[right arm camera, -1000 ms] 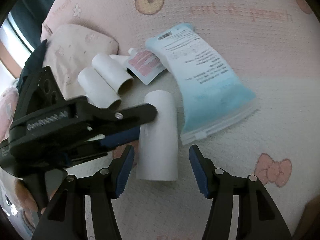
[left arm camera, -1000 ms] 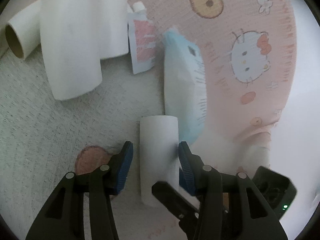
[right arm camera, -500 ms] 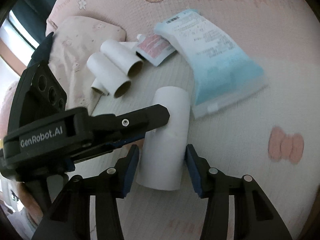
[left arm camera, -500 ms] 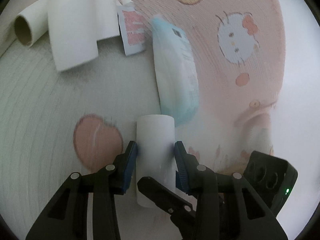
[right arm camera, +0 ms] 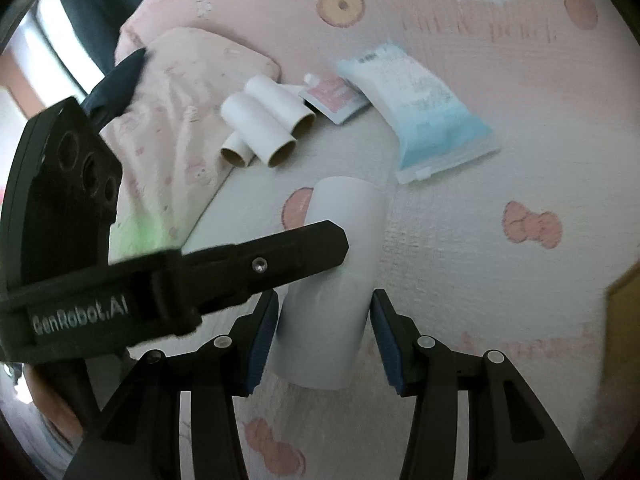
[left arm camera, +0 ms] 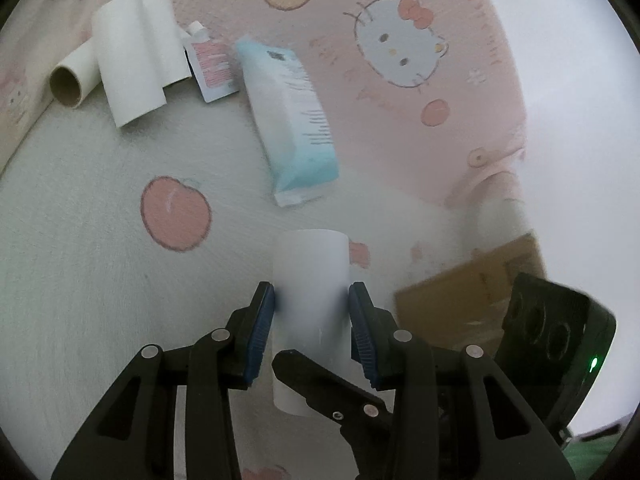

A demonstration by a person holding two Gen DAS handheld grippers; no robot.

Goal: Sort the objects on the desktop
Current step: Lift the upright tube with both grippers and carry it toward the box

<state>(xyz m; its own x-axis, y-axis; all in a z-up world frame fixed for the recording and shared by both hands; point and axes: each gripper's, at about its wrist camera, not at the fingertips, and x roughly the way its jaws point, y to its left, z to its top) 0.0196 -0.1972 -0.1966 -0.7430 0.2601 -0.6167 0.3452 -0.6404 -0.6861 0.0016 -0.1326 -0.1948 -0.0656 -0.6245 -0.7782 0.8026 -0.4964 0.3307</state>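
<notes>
Between both grippers, a white paper tube is clamped: the left gripper and right gripper each have jaws closed on it. Three more tubes, a sachet and a blue pack lie unsorted on the bed.

A white paper tube stands low in the frame's centre, lengthwise. Three more tubes lie bunched at upper left, beside a pink-labelled sachet and a blue-white pouch slanting toward centre.
</notes>
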